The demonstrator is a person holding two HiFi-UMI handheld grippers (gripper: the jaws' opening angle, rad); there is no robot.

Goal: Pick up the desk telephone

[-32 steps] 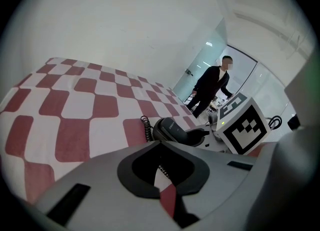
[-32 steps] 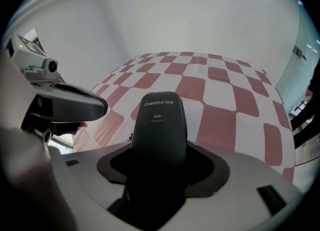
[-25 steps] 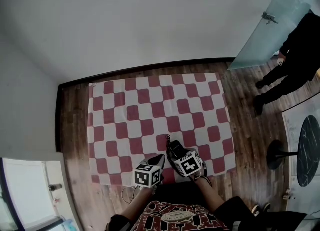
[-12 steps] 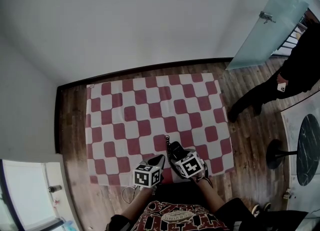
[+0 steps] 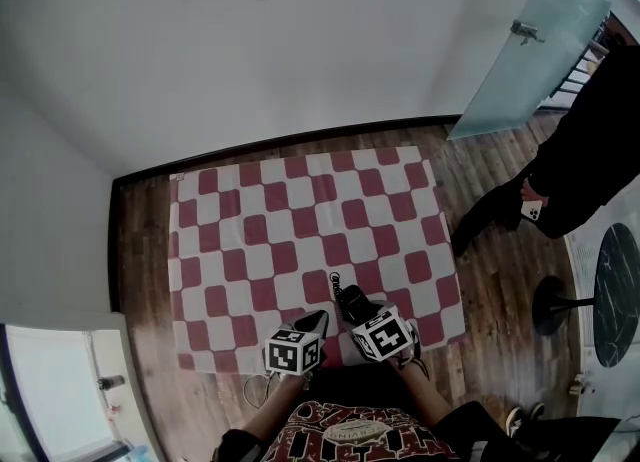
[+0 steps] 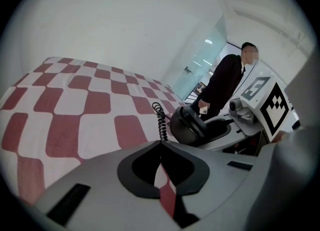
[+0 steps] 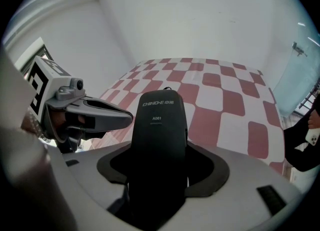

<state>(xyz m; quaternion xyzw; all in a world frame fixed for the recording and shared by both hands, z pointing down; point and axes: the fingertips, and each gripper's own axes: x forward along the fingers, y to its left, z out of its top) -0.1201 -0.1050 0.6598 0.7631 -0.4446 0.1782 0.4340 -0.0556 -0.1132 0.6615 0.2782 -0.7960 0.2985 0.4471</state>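
Right gripper (image 5: pixel 352 308) clamped the black handset (image 7: pixel 159 135) (coiled cord (image 6: pixel 160 120) attached) above the checkered cloth (image 5: pixel 300 220); left gripper (image 5: pixel 318 322) sat pressed together, empty.

The black handset (image 7: pixel 159 145) bears the brand "CHINO-E" in pale letters near its top end, followed by two Chinese characters too small to make out surely. Just below stands the smaller code "A061". The shirt (image 5: pixel 345 435) carries an oval badge with lettering, too small to read.
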